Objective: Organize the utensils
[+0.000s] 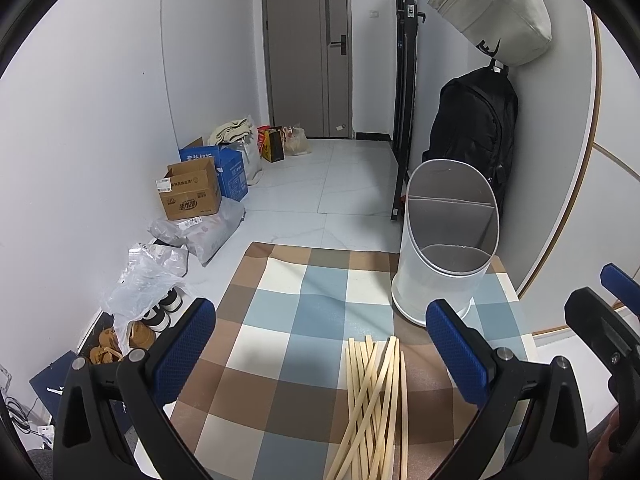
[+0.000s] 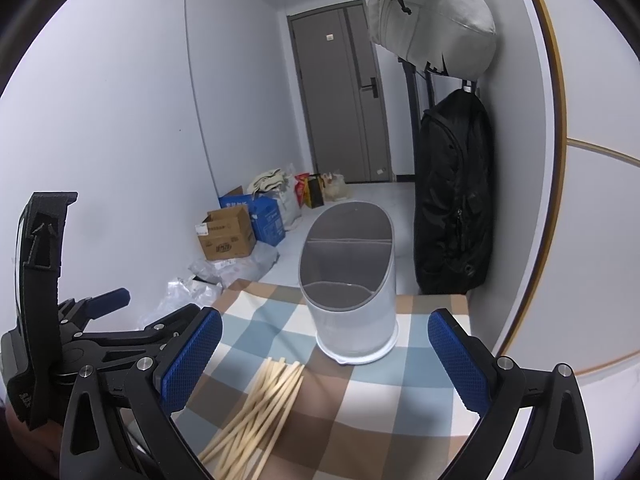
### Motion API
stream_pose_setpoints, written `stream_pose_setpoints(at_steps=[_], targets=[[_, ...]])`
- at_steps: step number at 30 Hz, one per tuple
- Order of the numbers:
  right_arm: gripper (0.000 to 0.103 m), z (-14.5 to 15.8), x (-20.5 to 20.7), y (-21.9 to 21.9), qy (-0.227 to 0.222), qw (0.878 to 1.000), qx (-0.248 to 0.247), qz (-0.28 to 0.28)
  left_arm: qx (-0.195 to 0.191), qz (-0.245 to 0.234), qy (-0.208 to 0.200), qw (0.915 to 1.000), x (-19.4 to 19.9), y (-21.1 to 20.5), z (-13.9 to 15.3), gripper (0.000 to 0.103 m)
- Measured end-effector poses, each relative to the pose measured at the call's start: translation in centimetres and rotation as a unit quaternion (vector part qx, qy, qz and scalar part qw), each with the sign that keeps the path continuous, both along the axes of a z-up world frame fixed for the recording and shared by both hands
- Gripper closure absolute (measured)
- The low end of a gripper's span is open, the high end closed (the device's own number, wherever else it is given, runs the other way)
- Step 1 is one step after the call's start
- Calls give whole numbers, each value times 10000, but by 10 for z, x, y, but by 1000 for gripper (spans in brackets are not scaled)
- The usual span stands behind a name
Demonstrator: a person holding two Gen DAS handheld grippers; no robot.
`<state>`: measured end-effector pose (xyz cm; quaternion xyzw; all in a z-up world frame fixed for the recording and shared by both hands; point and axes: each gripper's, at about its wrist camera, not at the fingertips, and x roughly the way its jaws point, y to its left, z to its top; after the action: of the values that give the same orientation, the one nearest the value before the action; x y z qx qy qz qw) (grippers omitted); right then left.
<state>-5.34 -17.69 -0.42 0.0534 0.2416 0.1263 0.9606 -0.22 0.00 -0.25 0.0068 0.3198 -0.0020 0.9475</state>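
Observation:
A loose pile of pale wooden chopsticks (image 1: 372, 408) (image 2: 260, 404) lies on the checked tablecloth (image 1: 288, 328) (image 2: 372, 396). Behind it stands a white utensil holder (image 1: 444, 256) (image 2: 352, 304) with a grey rim and a divider inside; nothing shows in its compartments. My left gripper (image 1: 320, 348) hovers open just short of the pile, with nothing between its blue pads. My right gripper (image 2: 324, 354) is open too, above the table in front of the holder, the chopsticks lying low and left between its fingers. Each gripper shows at the edge of the other's view.
The table ends at a white wall on the right, where a black backpack (image 1: 472, 136) and a beige bag (image 1: 492, 8) hang. Cardboard boxes (image 1: 192, 192), plastic bags (image 1: 148, 284) and shoes (image 1: 120, 344) crowd the floor on the left. A grey door (image 1: 308, 48) is at the far end.

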Motion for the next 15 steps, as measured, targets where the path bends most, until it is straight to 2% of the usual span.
stream_pose_setpoints(at_steps=[15], targets=[[0, -1, 0, 0, 12, 10000, -18, 3, -5, 5, 10, 10000, -1, 0, -1, 1]])
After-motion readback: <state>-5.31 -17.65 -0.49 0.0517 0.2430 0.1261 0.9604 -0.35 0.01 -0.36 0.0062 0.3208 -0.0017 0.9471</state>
